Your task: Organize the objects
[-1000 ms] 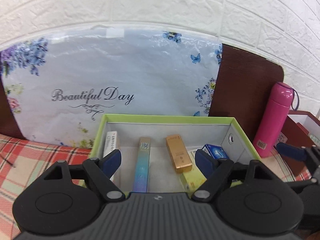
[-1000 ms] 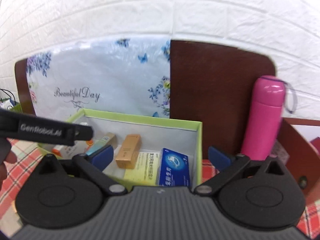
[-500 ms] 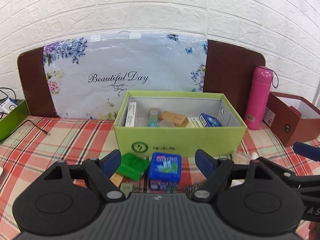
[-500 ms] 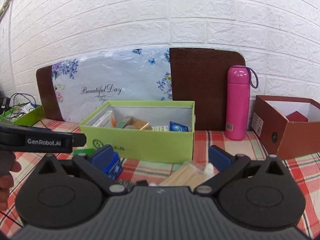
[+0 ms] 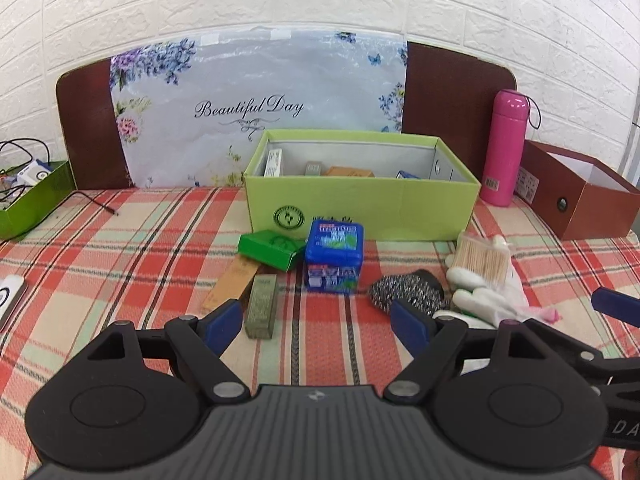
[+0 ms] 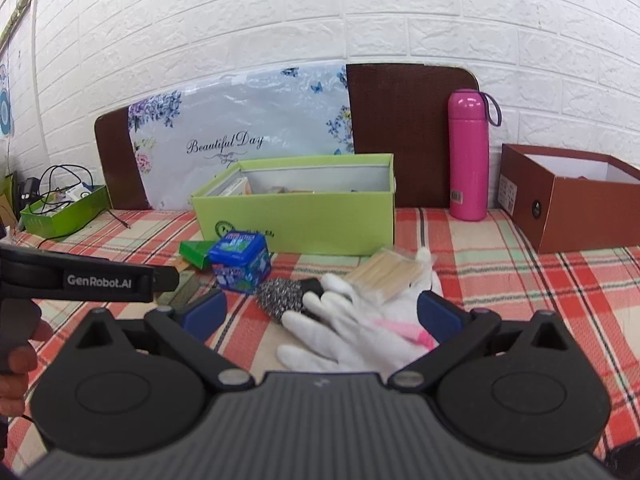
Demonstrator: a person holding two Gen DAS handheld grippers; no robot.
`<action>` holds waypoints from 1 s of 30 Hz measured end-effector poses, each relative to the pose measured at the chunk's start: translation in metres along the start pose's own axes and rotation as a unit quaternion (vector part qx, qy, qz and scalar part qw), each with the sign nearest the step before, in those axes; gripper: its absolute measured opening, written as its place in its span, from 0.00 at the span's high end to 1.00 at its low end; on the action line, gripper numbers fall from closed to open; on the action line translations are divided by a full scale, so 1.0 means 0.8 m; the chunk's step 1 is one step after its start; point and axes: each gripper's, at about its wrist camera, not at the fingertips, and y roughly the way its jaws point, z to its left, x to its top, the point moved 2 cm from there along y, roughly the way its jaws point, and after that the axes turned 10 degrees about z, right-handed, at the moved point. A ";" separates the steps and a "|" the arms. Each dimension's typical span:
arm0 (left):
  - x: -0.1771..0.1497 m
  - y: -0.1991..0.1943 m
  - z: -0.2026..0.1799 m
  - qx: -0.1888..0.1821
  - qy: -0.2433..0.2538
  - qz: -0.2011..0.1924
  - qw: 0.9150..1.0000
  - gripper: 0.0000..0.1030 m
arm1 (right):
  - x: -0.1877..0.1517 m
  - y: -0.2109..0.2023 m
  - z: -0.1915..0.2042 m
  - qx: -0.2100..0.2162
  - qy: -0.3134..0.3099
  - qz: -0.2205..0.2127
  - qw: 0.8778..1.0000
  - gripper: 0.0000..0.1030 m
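A light green box (image 5: 360, 204) (image 6: 304, 216) stands at the back of the plaid cloth with several small packs inside. In front of it lie a blue tin (image 5: 334, 256) (image 6: 240, 262), a dark green carton (image 5: 272, 248), a tan stick (image 5: 232, 284), an olive bar (image 5: 262, 306), a steel scourer (image 5: 404, 290) (image 6: 284, 294), a pack of cotton swabs (image 5: 482, 258) (image 6: 384, 274) and white gloves (image 5: 484, 298) (image 6: 352, 328). My left gripper (image 5: 318, 326) is open and empty, short of the objects. My right gripper (image 6: 320, 316) is open and empty over the gloves.
A pink flask (image 5: 504, 148) (image 6: 468, 156) stands right of the green box. A brown box (image 5: 576, 200) (image 6: 576, 196) sits at far right. A small green tray with cables (image 5: 28, 196) (image 6: 64, 210) is at far left. A floral board (image 5: 256, 108) leans on the brick wall.
Both grippers have pulled back and up from the green box. The loose objects in front of the box have come into view. Both stay open and empty.
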 end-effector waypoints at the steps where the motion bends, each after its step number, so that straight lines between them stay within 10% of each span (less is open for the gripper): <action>1: -0.004 -0.001 0.001 0.000 -0.001 0.002 1.000 0.18 | -0.003 -0.001 0.001 0.001 -0.001 0.002 1.000 0.00; 15: -0.039 0.005 0.041 0.001 0.005 0.024 1.000 0.18 | -0.033 0.000 0.003 0.005 -0.037 0.009 0.999 0.00; 24: 0.014 0.073 0.076 0.003 -0.047 0.045 0.998 0.18 | -0.047 0.061 -0.050 -0.017 -0.019 0.076 0.997 0.01; 27: 0.025 0.093 0.080 0.012 -0.032 0.045 0.998 0.18 | -0.051 0.065 -0.047 -0.011 -0.019 0.103 0.994 0.59; 30: 0.030 0.111 0.094 0.028 -0.032 0.049 0.998 0.18 | -0.054 0.054 -0.035 0.017 -0.023 0.110 0.994 0.89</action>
